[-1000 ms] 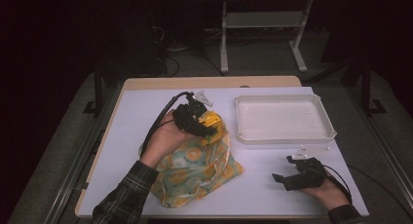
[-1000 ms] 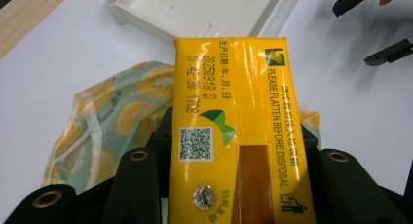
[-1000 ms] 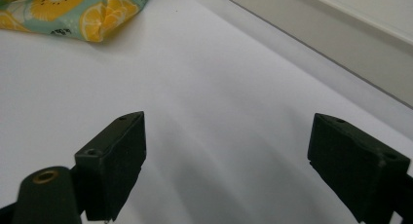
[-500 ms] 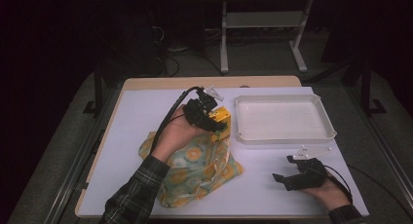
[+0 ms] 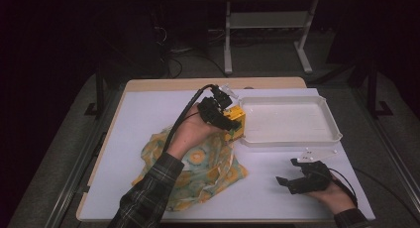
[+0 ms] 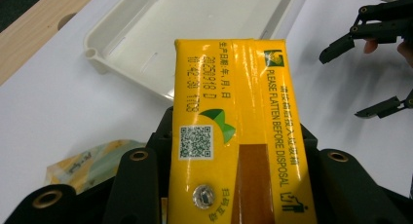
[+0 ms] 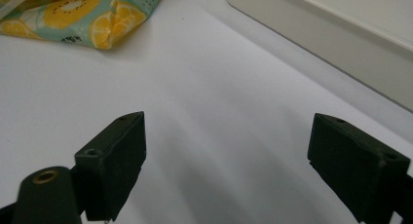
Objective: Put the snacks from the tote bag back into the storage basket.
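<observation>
yellow carton (image 6: 234,131) in left tongs (image 5: 229,120)

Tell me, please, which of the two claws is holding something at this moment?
The left claw grips a yellow carton beside the white tray; the right claw rests open and empty on the table.

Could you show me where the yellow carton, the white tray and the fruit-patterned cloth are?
Yellow carton (image 6: 234,131): left gripper view, on its printed top face.
White tray (image 5: 289,141): high view, on its near rim.
Fruit-patterned cloth (image 5: 208,176): high view, on its middle, right of the sleeve.
</observation>
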Demonstrator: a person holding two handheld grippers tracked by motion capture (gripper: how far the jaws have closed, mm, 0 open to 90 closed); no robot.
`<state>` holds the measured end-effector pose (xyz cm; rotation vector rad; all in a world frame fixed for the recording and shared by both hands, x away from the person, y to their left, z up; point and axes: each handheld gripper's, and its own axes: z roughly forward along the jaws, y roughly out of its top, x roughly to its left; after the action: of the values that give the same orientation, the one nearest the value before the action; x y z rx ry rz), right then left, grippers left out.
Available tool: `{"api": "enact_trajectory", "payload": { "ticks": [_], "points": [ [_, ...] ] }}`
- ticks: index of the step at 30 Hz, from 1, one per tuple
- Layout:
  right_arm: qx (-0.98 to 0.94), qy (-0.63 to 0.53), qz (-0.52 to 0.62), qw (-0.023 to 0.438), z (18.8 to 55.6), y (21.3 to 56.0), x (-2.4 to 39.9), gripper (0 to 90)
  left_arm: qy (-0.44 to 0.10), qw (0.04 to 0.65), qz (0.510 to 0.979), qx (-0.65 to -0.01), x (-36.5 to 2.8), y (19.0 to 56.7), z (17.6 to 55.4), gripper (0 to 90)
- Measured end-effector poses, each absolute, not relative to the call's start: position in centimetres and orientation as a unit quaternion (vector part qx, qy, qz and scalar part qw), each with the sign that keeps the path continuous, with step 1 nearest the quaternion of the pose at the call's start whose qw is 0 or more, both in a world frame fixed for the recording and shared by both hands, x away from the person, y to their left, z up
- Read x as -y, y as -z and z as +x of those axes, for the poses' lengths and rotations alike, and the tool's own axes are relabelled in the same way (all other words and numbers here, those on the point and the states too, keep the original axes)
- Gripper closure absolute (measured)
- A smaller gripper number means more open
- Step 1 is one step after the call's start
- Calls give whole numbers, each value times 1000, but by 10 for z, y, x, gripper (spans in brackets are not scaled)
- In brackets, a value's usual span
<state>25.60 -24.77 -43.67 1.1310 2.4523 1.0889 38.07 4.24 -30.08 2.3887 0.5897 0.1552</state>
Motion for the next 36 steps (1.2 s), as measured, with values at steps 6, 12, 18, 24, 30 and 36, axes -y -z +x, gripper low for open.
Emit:
{"api": "enact_trajectory", "payload": {
  "ticks": [6,12,18,24,30,36],
  "points": [
    [-837,-373,384,114,256,437,248,137,-61,333,913,-226,-34,303,386,538],
    [-838,-373,382,112,258,437,248,137,-61,335,913,-224,-25,306,389,537],
    [-840,-372,379,112,259,438,247,137,-61,340,913,-218,-17,312,395,538],
    [-841,-371,378,111,260,438,246,137,-62,344,911,-218,-10,317,398,538],
    [-841,-369,380,109,259,438,247,137,-64,347,910,-218,2,322,403,538],
    [-839,-370,383,109,259,437,248,137,-60,351,909,-218,13,329,408,538]
  ]
}}
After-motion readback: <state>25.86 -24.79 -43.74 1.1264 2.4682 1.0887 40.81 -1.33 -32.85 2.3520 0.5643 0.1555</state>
